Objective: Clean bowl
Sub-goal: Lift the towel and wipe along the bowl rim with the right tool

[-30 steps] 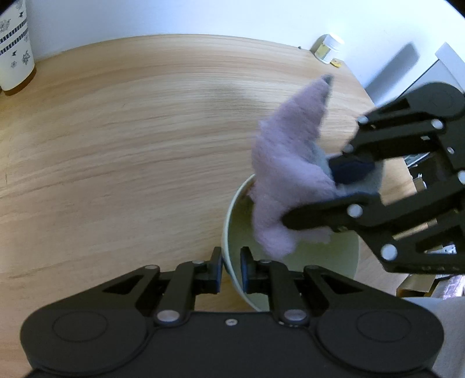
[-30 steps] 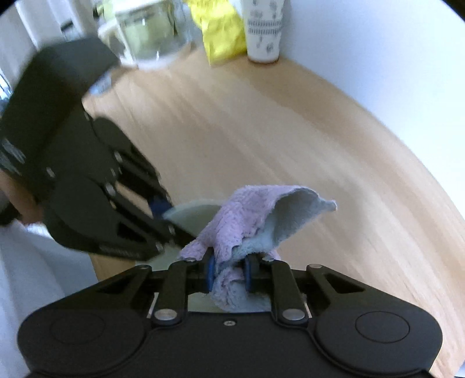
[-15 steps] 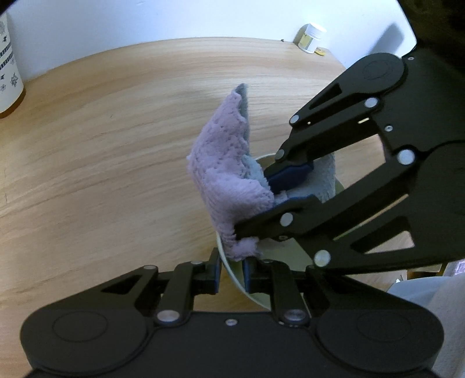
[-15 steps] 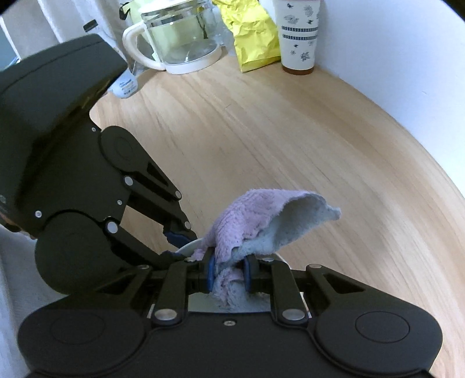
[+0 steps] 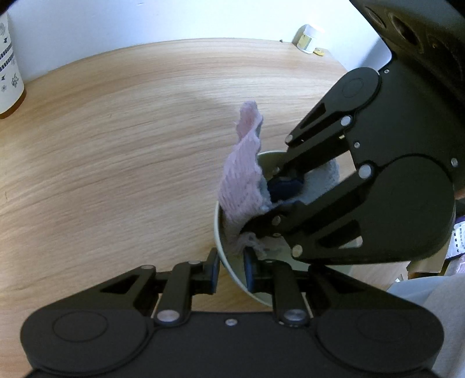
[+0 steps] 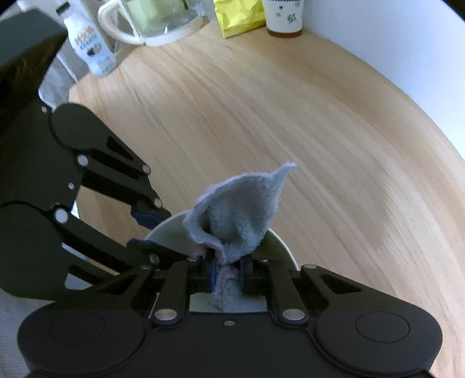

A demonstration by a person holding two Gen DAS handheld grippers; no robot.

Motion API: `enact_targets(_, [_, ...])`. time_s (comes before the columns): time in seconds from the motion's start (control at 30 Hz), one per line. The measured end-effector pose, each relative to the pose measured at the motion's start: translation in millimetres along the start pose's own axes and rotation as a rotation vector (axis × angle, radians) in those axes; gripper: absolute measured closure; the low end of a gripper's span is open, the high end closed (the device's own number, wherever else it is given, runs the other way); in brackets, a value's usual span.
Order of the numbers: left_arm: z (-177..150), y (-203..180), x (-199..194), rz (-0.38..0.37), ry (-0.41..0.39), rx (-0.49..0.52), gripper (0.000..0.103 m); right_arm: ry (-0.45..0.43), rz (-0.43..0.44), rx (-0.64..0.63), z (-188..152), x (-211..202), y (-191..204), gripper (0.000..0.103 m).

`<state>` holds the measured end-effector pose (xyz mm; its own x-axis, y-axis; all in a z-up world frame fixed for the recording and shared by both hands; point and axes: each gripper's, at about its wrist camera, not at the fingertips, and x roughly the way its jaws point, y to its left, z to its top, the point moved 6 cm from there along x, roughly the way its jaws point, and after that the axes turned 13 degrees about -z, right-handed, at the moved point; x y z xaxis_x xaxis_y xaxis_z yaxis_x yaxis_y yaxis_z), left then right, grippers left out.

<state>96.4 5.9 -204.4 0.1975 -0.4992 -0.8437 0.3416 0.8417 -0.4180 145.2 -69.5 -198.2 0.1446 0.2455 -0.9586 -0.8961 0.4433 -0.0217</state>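
left tongs (image 5: 231, 272): pinch near rim of pale green bowl (image 5: 225, 261), one pad each side | right tongs (image 6: 226, 270): closing, pinching lilac-grey cloth (image 6: 232, 209) down inside bowl | bowl near front edge of wooden surface (image 5: 116, 145) | beyond: broad bare wood to wall

Pale green bowl (image 5: 232, 270) on table

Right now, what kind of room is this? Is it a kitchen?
Probably a kitchen or dining spot at home. On the wooden table stand a glass jug, a small drink bottle, a yellow packet and a patterned cup, near the bowl being wiped with a cloth.
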Motion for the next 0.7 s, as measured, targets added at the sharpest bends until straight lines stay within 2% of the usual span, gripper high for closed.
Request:
enact_targets(0.2, [0.3,1.5,-1.4,0.001,-0.001,-0.015,0.090,0.032,-0.034,-0.015,-2.2,-7.6,0.1,0.086])
enact_targets(0.27, [0.9,2.2,-1.6,-0.003,-0.004,-0.024,0.090,0.007,-0.051,-0.023,-2.3,-20.8,0.2,0.086])
enact_targets(0.33, [1.3,3.1,-2.2,-0.008,-0.007,-0.032,0.090,-0.054,-0.105,-0.043,-0.9,-39.6,1.1,0.086])
enact_targets(0.43, [1.3,3.1,-3.0,-0.008,-0.003,-0.032,0.090,-0.103,-0.185,-0.087,-0.2,-46.8,4.3,0.086])
enact_targets(0.57, [-0.1,1.9,-4.6,-0.003,-0.002,-0.023,0.089,-0.110,-0.264,-0.179,0.4,-33.5,19.8,0.088])
enact_targets(0.7, [-0.4,5.0,-7.6,-0.020,-0.016,-0.050,0.089,-0.068,-0.310,-0.244,-3.3,-16.6,29.5,0.089])
